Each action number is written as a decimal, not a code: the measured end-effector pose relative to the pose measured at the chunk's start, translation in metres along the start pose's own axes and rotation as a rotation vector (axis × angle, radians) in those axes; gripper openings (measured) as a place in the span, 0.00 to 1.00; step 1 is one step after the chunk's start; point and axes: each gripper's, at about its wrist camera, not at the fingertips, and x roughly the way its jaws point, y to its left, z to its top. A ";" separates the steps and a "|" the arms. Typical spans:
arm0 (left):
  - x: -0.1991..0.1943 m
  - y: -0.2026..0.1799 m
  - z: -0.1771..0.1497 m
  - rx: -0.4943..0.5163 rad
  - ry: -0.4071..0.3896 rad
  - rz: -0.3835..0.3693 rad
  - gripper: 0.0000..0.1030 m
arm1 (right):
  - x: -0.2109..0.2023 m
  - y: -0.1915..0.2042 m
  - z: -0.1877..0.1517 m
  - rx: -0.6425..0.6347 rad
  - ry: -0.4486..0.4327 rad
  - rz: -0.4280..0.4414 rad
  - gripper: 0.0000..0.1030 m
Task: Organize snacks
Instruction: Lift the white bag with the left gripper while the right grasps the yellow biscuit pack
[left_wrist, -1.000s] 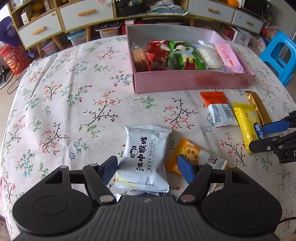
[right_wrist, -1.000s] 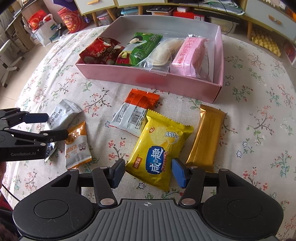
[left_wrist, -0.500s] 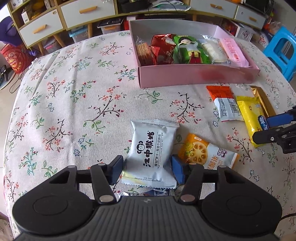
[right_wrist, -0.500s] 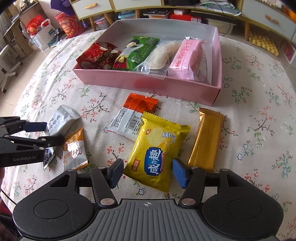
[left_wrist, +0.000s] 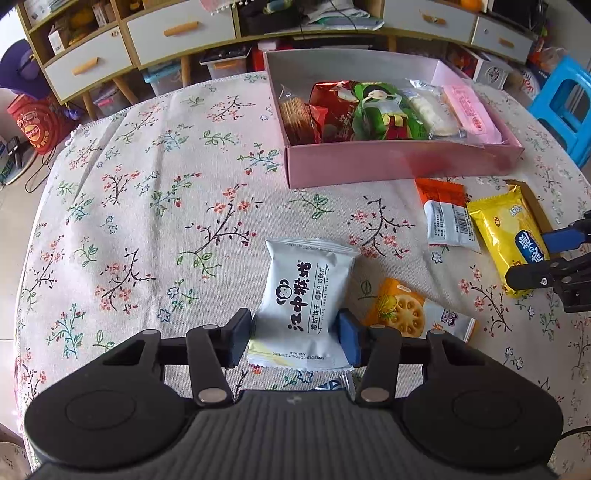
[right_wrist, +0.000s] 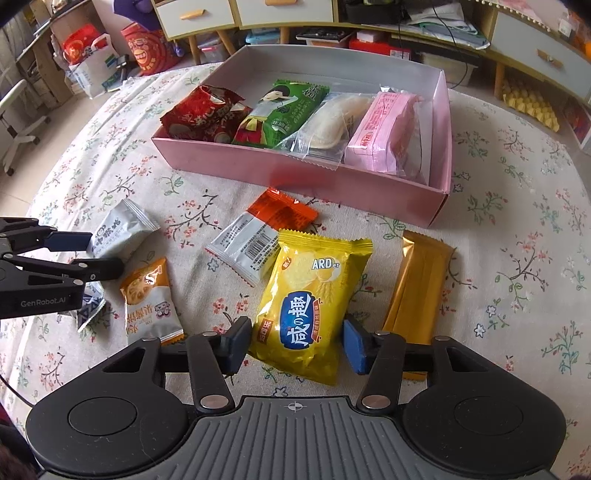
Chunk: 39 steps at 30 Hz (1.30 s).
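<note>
A pink box (left_wrist: 399, 168) (right_wrist: 303, 184) on the flowered tablecloth holds several snack packets. My left gripper (left_wrist: 293, 338) is closed against both sides of a white-grey monkey-logo biscuit packet (left_wrist: 304, 299) (right_wrist: 118, 232). My right gripper (right_wrist: 295, 345) is open, its pads either side of a yellow chip packet (right_wrist: 308, 299) (left_wrist: 511, 236) without touching it. Loose on the cloth lie an orange lotus-root packet (left_wrist: 413, 314) (right_wrist: 149, 299), an orange-and-white packet (right_wrist: 262, 236) (left_wrist: 445, 212) and a gold bar (right_wrist: 419, 291).
A small blue-patterned wrapper (right_wrist: 88, 308) lies under my left gripper. Cabinets with drawers (left_wrist: 155, 33) stand behind the table. A blue stool (left_wrist: 565, 99) stands at the far right. The cloth left of the box (left_wrist: 147, 184) is bare.
My left gripper's jaws have narrowed onto the white-grey biscuit packet. My right gripper has edged forward around the yellow chip packet, jaws still wide.
</note>
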 end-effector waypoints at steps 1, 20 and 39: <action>-0.001 0.000 0.000 0.000 -0.004 0.001 0.45 | -0.001 0.000 0.000 -0.003 0.000 -0.002 0.50; -0.034 0.000 0.025 -0.079 -0.165 -0.049 0.45 | -0.031 0.005 0.012 -0.024 -0.079 0.032 0.50; -0.027 -0.030 0.062 -0.091 -0.220 -0.005 0.45 | -0.045 -0.013 0.052 0.054 -0.191 0.006 0.50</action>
